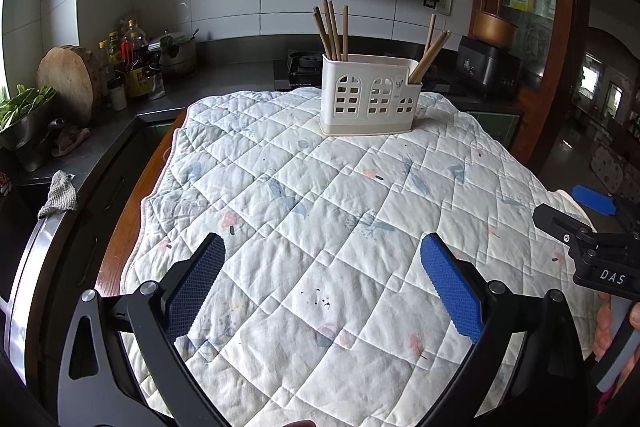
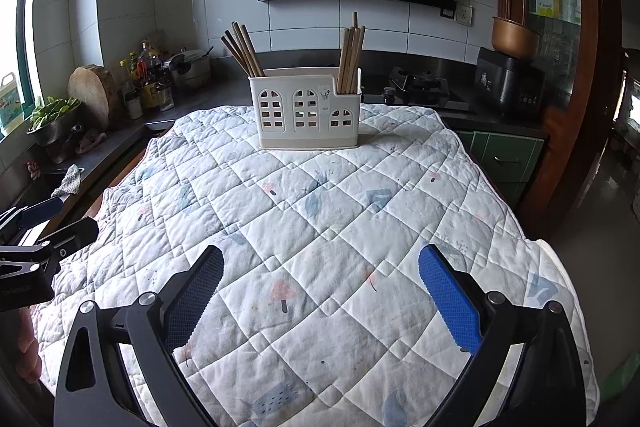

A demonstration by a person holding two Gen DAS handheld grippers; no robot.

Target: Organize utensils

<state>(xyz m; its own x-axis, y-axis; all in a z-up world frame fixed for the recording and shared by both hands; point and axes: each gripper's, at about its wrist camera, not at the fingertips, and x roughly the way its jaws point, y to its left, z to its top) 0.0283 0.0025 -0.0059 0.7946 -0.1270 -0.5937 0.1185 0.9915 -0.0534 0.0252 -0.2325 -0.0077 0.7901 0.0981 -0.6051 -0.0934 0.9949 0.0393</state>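
Note:
A white utensil holder with arched cut-outs stands upright at the far end of the quilted cloth; it also shows in the right wrist view. Brown chopsticks stand in its left end and more chopsticks lean in its right end; in the right wrist view they show as a left bunch and a right bunch. My left gripper is open and empty above the near cloth. My right gripper is open and empty too, and shows at the left wrist view's right edge.
A dark counter runs along the left and back with a round wooden board, bottles, a pot and a bowl of greens. A gas hob and a black cooker sit behind the holder.

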